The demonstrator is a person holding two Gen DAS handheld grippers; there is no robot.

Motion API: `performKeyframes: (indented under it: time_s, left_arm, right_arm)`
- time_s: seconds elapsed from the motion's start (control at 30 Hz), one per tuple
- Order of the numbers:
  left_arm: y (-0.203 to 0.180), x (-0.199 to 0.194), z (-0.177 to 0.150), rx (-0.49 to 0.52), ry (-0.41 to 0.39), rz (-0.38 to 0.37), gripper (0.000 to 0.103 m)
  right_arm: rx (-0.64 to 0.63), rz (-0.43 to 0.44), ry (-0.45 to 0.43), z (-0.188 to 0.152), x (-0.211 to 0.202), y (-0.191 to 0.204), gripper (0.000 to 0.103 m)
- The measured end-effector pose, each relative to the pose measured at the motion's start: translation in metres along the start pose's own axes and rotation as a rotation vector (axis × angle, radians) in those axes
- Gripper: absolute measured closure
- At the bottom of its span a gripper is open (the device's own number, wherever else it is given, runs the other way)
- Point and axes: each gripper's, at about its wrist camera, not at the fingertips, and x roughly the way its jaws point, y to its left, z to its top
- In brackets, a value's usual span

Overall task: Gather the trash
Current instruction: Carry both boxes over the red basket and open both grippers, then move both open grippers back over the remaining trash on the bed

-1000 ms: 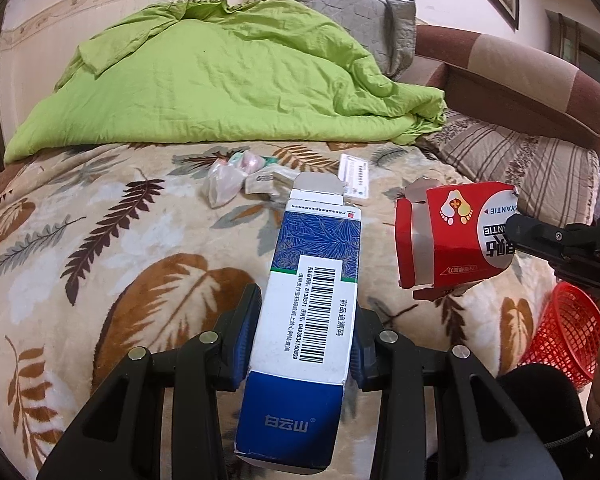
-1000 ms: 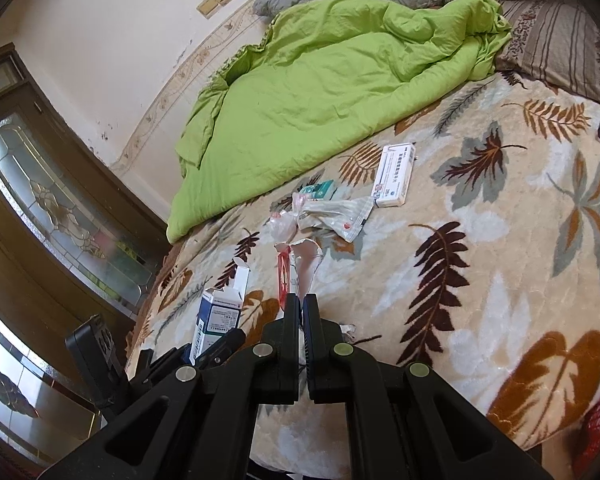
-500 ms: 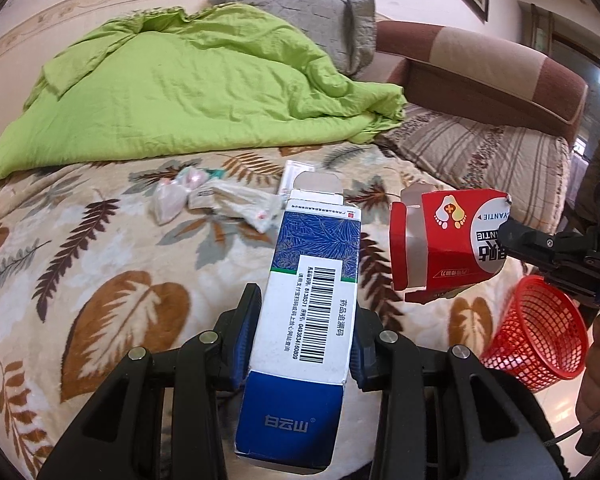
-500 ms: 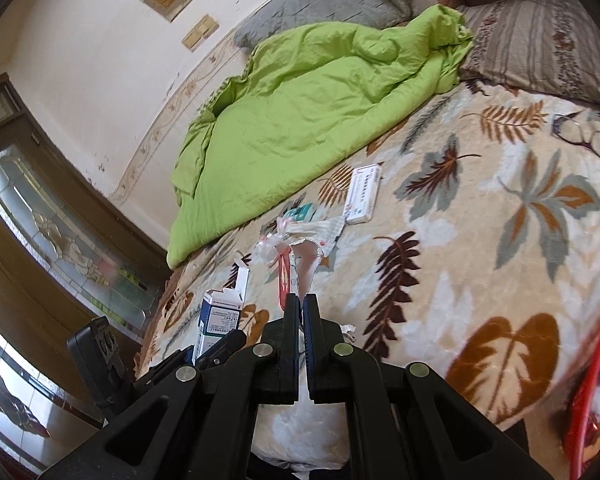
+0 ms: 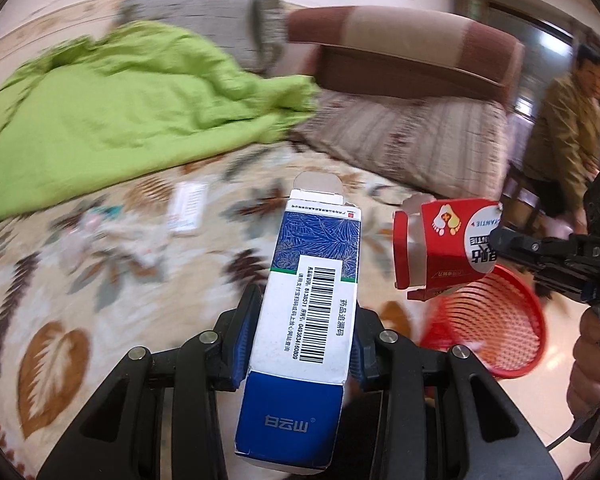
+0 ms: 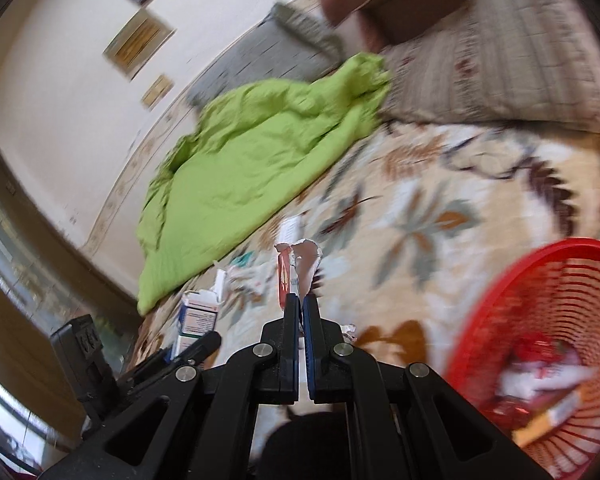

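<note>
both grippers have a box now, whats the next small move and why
Probably swing the right gripper with its flattened red box over the red basket and open. The box is clamped, the basket's mouth lies just to its right, and it already holds trash. The left gripper with the blue-and-white medicine box can follow.

Right tongs (image 6: 301, 304) pinch red carton (image 6: 285, 276) near basket (image 6: 556, 320).

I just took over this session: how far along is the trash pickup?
Done: the red basket already holds several wrappers and boxes. In hand: the left gripper is shut on the blue and white box, and the right gripper is shut on the flattened red box, carried near the basket rim but not yet dropped. Left: a white box and crumpled wrappers lie on the leaf-print blanket.
</note>
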Motion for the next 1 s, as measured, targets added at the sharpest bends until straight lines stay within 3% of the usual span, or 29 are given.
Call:
performKeyframes:
  time_s: [0.27, 0.43, 0.47, 0.5, 0.53, 0.57, 0.63, 1.0]
  left_arm:
    - [-0.091, 0.039, 0.019, 0.065, 0.114, -0.256, 0.066]
    - [-0.145, 0.07, 0.016, 0.08, 0.22, -0.393, 0.065]
    - [-0.151, 0.075, 0.015, 0.082, 0.241, -0.408, 0.06]
    - [-0.158, 0.079, 0.014, 0.081, 0.263, -0.417, 0.048]
    - [-0.161, 0.081, 0.013, 0.079, 0.267, -0.414, 0.043]
    - [-0.162, 0.081, 0.014, 0.076, 0.262, -0.412, 0.041]
    - [-0.159, 0.076, 0.014, 0.078, 0.246, -0.402, 0.041]
    - [-0.073, 0.05, 0.015, -0.048, 0.18, -0.263, 0.035]
  right_arm:
    - [0.135, -0.209, -0.118, -0.001, -0.084, -0.074, 0.1]
    - [0.183, -0.304, -0.138, -0.003, -0.107, -0.105, 0.097]
    - [0.185, -0.334, -0.14, -0.003, -0.108, -0.108, 0.096]
    - [0.185, -0.357, -0.139, -0.003, -0.109, -0.11, 0.095]
    - [0.185, -0.377, -0.131, -0.002, -0.11, -0.113, 0.089]
    - [0.186, -0.383, -0.135, -0.002, -0.112, -0.116, 0.078]
    - [0.175, -0.392, -0.149, -0.001, -0.114, -0.116, 0.068]
    - [0.077, -0.267, -0.065, 0.002, -0.066, -0.072, 0.068]
